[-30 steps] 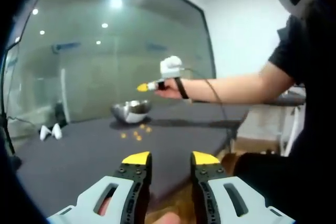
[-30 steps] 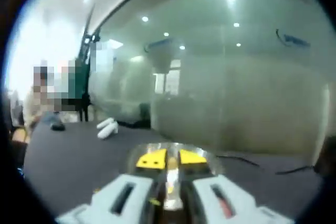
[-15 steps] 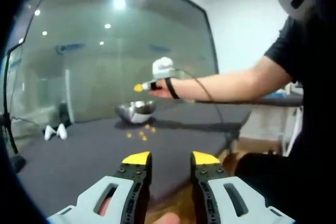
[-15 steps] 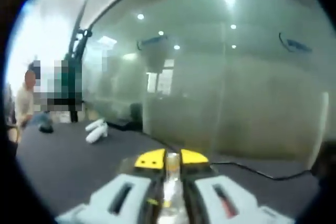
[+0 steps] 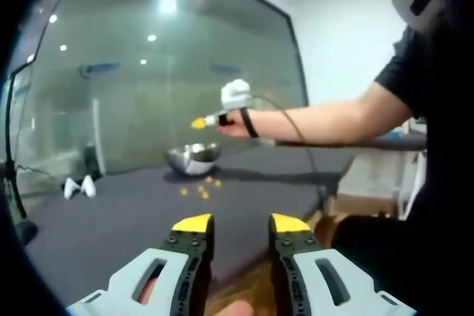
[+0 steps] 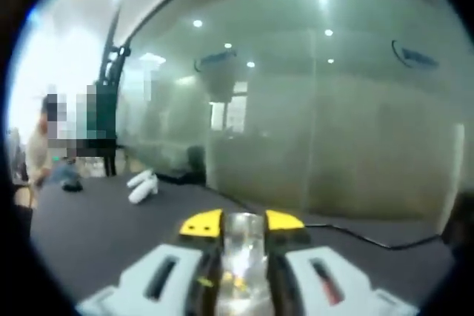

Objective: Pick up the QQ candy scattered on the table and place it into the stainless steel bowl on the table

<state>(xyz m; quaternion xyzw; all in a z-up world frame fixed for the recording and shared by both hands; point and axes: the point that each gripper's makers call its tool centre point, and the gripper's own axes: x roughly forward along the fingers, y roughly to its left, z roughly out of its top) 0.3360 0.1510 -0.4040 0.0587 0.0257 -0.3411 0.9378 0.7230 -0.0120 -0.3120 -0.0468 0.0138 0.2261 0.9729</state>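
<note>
I hold my right claw (image 5: pixel 198 122) over the bowl (image 5: pixel 192 158), ready for a drop; whether it grips anything I cannot tell. My left claw (image 5: pixel 241 223) waits open. Candies (image 5: pixel 200 190) lie on the surface (image 5: pixel 111 220) beside the bowl.

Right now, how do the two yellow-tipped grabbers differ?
The left gripper hangs low at the near table edge, jaws apart and empty; the right gripper is held out above the stainless steel bowl. In its own view, the right one's jaws look slightly parted. Both have yellow tips.
</note>
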